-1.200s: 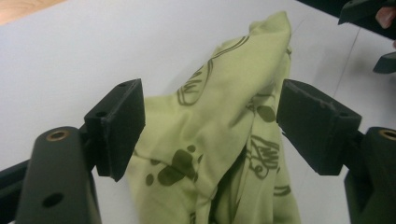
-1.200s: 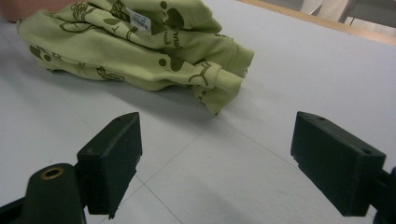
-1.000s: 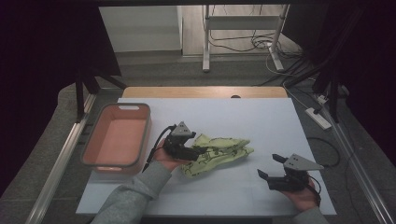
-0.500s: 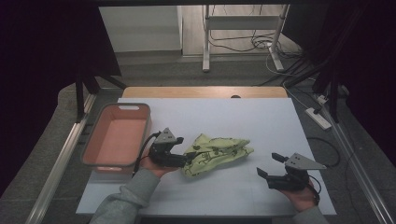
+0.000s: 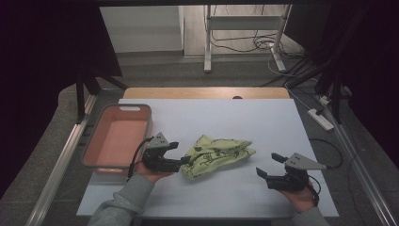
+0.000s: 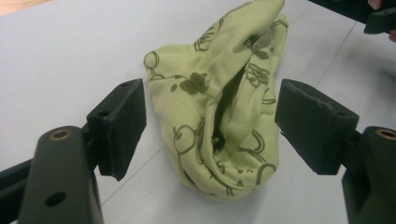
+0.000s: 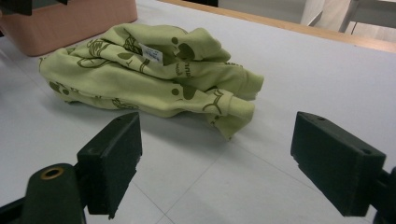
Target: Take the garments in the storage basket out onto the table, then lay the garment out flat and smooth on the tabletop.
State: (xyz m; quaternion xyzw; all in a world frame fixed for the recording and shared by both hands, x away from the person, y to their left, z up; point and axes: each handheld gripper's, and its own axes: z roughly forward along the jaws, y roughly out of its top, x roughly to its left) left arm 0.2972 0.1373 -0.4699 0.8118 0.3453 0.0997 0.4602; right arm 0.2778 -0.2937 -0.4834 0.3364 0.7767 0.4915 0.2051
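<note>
Lining my wide-open, empty left gripper (image 6: 210,135) around the crumpled green garment (image 6: 224,107), I judge closing on the fold comes next.

A pink tub (image 5: 117,136) sits on the white table (image 5: 263,122), just to the outer left of the left jaws and well apart from the right jaws; in the right gripper view a corner of it (image 7: 70,21) shows far ahead of the jaws, to their left. A wooden strip (image 5: 207,92) edges the table's far side, well beyond both pairs of jaws. Farther off stand a white metal frame (image 5: 244,23) and loose cables (image 5: 249,44) on the floor. A white power strip (image 5: 321,119) lies on the floor past the right jaws.
</note>
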